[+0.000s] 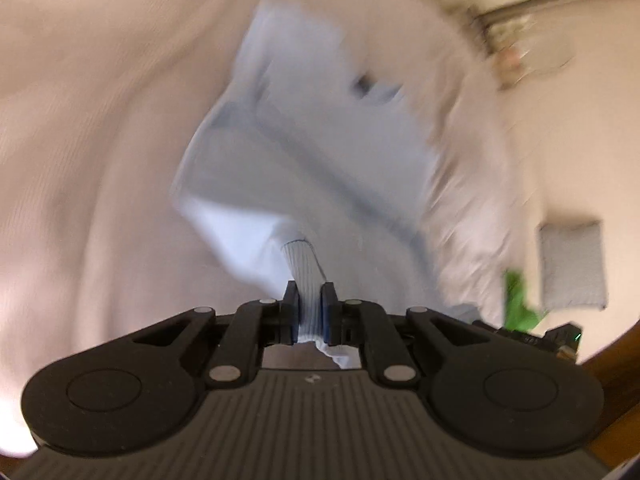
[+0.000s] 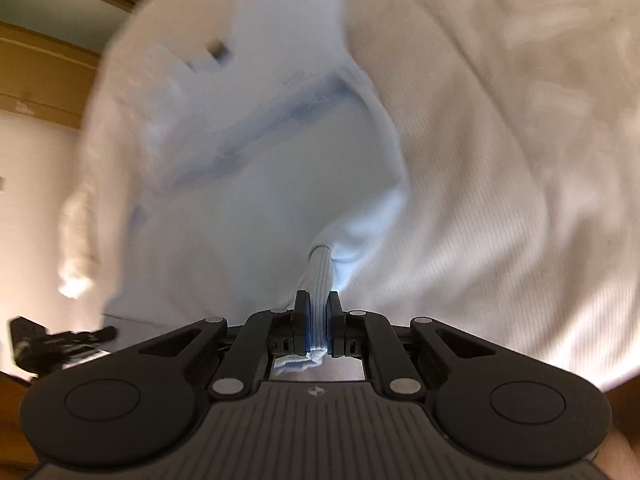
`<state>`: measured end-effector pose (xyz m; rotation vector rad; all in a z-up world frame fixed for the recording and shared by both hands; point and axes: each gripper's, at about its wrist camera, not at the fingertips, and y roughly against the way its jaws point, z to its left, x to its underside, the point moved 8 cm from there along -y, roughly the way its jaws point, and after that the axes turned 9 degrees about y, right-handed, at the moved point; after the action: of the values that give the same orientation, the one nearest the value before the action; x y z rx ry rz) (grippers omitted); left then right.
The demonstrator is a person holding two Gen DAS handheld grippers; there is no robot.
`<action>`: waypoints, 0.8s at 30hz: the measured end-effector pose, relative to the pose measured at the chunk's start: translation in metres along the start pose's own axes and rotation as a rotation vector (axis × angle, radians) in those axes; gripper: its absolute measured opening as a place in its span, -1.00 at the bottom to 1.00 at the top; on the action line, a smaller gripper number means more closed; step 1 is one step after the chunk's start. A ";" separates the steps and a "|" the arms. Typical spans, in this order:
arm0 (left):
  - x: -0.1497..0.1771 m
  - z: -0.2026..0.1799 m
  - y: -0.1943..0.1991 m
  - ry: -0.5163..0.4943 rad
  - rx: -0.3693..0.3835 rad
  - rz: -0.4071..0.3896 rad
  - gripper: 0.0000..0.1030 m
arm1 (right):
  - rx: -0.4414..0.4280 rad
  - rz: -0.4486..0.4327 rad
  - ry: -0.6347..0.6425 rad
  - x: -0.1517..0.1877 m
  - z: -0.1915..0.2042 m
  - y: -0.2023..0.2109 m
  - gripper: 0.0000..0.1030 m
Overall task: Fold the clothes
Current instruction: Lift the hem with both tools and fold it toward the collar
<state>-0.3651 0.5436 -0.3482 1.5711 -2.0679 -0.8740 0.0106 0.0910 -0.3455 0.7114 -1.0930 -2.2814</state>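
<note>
My left gripper [image 1: 309, 300] is clamped tight on a ribbed band of the pale blue, soft knit garment [image 1: 304, 152], with a tuft of the cloth poking out behind the pads toward 6 o'clock. My right gripper [image 2: 318, 308] is closed just as firmly on another ribbed band of the same garment [image 2: 256, 184], and a bunched bit shows behind its pads too. So I have one piece of clothing pinched at two points, one in each gripper.

From each grip the cloth fans out toward 12 o'clock, hanging partly slack and partly draped. A darker blue seam or fold line crosses it: in the left wrist view from about 10 o'clock down to 4 o'clock, in the right wrist view from 8 o'clock up to 1 o'clock. A small dark mark sits near the far edge, perhaps a label; it is too blurred to say.

Beyond the garment lies the wide, cream-white ribbed bed cover [image 1: 100, 140], rumpled, filling most of both views. In the left wrist view, at 4 o'clock, there is a grey square cushion [image 1: 571, 265] and something bright green [image 1: 520, 300] beside it, off the bed.

I judge the folding to be at an early stage: the garment is picked up by two edges and lifted clear in part, but no finished fold is visible. What is left, as I see it, is to spread it flat, fold it over, and set it down neatly.
</note>
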 end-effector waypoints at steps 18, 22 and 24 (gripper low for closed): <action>-0.189 -0.018 -0.095 -0.115 -0.250 -0.195 -0.32 | 0.122 -0.330 0.019 -0.233 -0.019 -0.046 -0.11; -0.195 0.002 -0.119 -0.109 -0.295 -0.149 -0.32 | 0.136 -0.236 0.035 -0.225 -0.034 -0.071 -0.11; -0.199 0.004 -0.132 -0.139 -0.314 -0.135 -0.32 | 0.151 -0.199 0.069 -0.222 -0.038 -0.083 -0.11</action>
<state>-0.2171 0.7122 -0.4302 1.5257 -1.8182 -1.3191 0.1800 0.2577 -0.3806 0.9919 -1.2191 -2.3354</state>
